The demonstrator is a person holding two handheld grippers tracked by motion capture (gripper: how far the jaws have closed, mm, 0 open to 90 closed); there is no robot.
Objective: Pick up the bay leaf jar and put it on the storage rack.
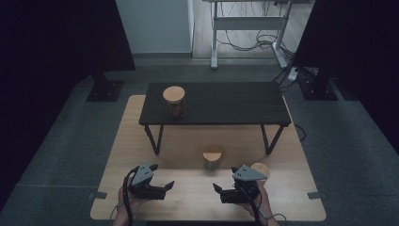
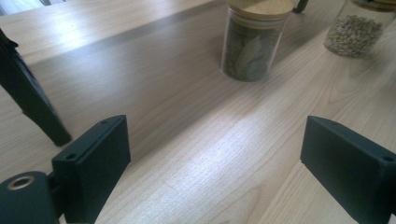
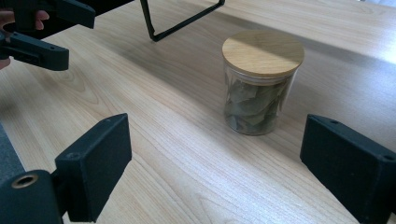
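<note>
A bay-leaf jar (image 1: 212, 157) with a wooden lid stands on the light wooden table (image 1: 136, 146), just in front of the black riser (image 1: 226, 101). My left gripper (image 1: 163, 175) lies low near the front edge and points right. Its jaws stand wide apart over bare wood in the left gripper view, with the bay-leaf jar (image 2: 252, 44) ahead of them. My right gripper (image 1: 225, 178) points left, open and holding nothing. In the right gripper view the same jar (image 3: 260, 84) stands beyond its jaws, apart from them.
A second jar (image 1: 173, 101) stands on the riser's left end. A third jar (image 1: 260, 170), with pale grains (image 2: 357, 28), sits beside my right hand. Black riser legs (image 2: 28, 98) (image 3: 182, 21) stand on the table. Grey carpet and desk legs lie beyond.
</note>
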